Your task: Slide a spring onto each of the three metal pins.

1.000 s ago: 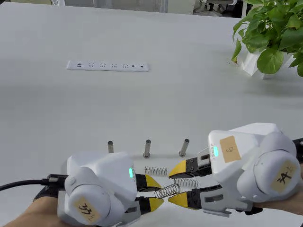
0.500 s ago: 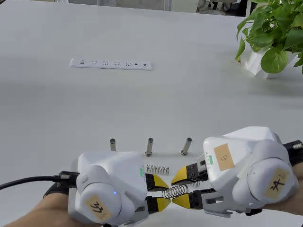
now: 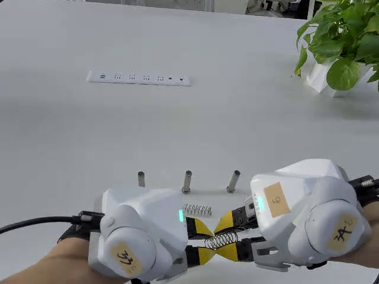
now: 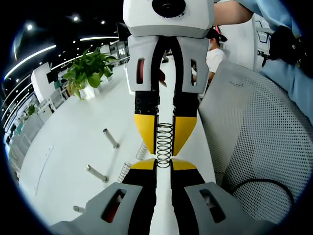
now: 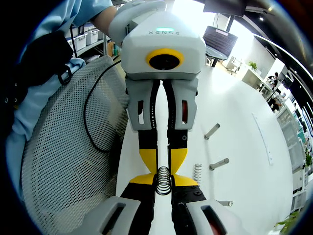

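Where the two claws meet tip to tip in the head view, left gripper (image 3: 202,241) and right gripper (image 3: 227,238) both pinch one spring (image 3: 217,240). A second spring (image 3: 197,209) lies on the table (image 3: 71,136), just before three standing pins (image 3: 187,181). Left gripper view: own jaws clenched on the spring's near end. Right gripper view: own jaws clamped on its other end.

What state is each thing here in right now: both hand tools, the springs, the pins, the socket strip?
Left gripper: jaws shut on one end of the held spring.
Right gripper: jaws shut on its other end.
Held spring: lifted, bridging both grippers.
Loose spring: lying flat on the table.
Three pins: standing, bare, no spring on any.
Power strip: lying flat, sockets empty.
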`<state>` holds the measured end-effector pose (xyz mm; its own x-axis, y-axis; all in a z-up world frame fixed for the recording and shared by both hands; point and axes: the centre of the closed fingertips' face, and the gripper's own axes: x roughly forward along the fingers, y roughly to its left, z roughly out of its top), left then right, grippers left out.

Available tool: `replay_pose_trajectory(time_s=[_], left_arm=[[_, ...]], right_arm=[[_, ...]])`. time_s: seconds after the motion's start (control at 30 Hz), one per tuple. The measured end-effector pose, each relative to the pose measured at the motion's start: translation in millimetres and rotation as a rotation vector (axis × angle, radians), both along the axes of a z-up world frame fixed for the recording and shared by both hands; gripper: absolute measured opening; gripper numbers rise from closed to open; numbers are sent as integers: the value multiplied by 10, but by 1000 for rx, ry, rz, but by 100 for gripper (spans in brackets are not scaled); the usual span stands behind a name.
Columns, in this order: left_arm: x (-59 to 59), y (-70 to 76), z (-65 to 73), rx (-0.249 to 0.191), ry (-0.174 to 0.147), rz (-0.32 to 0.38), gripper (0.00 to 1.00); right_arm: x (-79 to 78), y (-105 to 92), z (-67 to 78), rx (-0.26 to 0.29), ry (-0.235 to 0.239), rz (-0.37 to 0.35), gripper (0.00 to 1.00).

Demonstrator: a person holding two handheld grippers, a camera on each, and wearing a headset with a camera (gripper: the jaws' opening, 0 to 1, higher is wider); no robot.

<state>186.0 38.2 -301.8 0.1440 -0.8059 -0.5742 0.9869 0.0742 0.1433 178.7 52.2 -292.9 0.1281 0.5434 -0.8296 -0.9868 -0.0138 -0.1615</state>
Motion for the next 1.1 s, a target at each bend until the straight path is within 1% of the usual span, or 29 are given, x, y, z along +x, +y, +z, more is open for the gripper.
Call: replay_pose_trajectory(time_s=[0.2, 0.43, 0.57, 0.6, 0.63, 0.83, 0.97, 1.07, 1.1], left_arm=[[4, -6, 2, -8, 11, 5, 6], [4, -18, 8, -22, 20, 12, 6], [-8, -24, 13, -38, 38, 19, 6], [-15, -24, 17, -46, 47, 22, 6], [-15, -22, 18, -49, 49, 24, 6], [-12, -19, 37, -71, 62, 46, 7], [-1, -6, 45, -83, 61, 63, 7], [17, 16, 56, -101, 70, 90, 7], [18, 36, 50, -104, 79, 103, 7]], right_arm=[[2, 4, 7, 2, -3, 4, 8], [-1, -10, 11, 0, 12, -1, 8], [-13, -20, 15, -3, 27, -2, 7], [-21, -20, 17, -3, 37, -5, 7], [-21, -22, 18, -3, 41, -7, 7], [-16, -17, 34, -15, 57, -1, 7], [-9, -8, 39, -22, 59, 8, 7], [1, 4, 46, -25, 59, 13, 7], [4, 7, 48, -28, 59, 16, 7]])
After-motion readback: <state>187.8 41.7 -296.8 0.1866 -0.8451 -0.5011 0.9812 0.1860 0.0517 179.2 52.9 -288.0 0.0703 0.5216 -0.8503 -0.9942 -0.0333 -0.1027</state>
